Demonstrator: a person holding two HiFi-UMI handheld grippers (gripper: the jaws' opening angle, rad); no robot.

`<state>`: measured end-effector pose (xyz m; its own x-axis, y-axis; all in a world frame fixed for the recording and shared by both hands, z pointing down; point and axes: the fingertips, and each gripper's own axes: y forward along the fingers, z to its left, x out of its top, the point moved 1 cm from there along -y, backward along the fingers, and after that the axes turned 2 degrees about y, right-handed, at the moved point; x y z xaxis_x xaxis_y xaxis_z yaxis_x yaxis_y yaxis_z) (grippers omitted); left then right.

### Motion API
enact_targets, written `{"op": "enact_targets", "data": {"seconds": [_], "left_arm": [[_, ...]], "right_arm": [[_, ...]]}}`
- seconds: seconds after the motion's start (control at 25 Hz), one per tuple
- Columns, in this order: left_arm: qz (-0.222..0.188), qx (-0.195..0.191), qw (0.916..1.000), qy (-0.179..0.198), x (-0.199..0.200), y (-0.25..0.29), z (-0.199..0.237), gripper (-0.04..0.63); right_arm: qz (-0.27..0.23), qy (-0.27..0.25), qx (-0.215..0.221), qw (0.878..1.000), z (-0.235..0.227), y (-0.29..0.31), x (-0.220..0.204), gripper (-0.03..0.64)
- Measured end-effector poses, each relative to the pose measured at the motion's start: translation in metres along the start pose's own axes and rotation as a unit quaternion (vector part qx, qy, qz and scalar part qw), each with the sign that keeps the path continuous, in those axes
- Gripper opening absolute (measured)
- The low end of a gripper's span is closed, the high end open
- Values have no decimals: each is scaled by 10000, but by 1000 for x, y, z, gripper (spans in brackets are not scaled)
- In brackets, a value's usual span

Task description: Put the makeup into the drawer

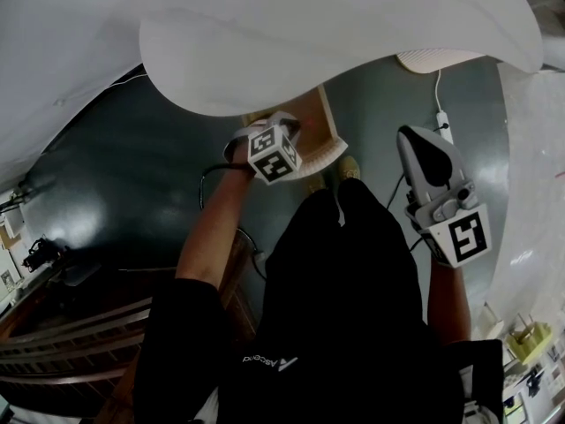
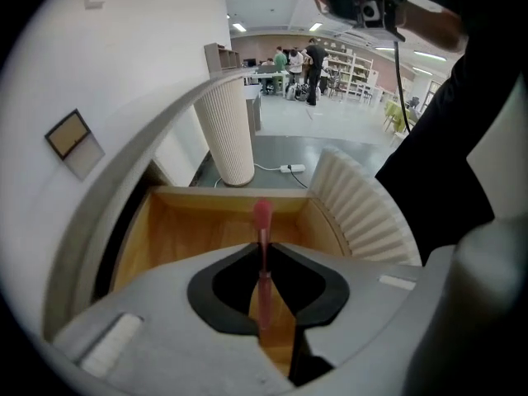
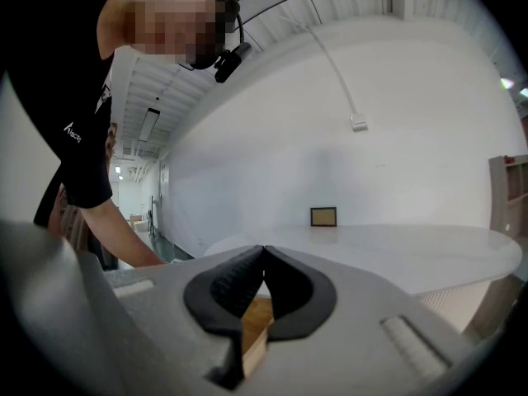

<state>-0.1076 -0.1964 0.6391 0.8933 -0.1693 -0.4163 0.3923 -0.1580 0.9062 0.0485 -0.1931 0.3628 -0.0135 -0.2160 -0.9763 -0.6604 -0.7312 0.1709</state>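
Observation:
My left gripper [image 2: 263, 247] is shut on a slim pink makeup stick [image 2: 262, 221] that stands upright between the jaws, its rounded tip poking out ahead. It hovers over the open wooden drawer [image 2: 198, 229], whose inside shows bare wood. In the head view the left gripper's marker cube [image 1: 274, 154] sits by the drawer [image 1: 328, 132], just under the white tabletop edge. My right gripper [image 3: 263, 252] is shut with nothing in it, held off to the right [image 1: 415, 140] away from the drawer.
The white tabletop [image 1: 335, 34] overhangs the drawer. The ribbed white drawer front [image 2: 363, 213] curves along its right side, and a ribbed white pedestal [image 2: 228, 134] stands behind. A cable and power strip [image 1: 442, 120] lie on the grey floor. People stand far off in the room.

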Motion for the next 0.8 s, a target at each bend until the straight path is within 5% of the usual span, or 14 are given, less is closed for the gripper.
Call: {"op": "enact_targets", "data": {"seconds": [0.8], "left_arm": [[795,-639,9946,-189,-44,85,4,55]], "right_arm": [[471,42,-325,9984,-8,-8,-24,3]]}}
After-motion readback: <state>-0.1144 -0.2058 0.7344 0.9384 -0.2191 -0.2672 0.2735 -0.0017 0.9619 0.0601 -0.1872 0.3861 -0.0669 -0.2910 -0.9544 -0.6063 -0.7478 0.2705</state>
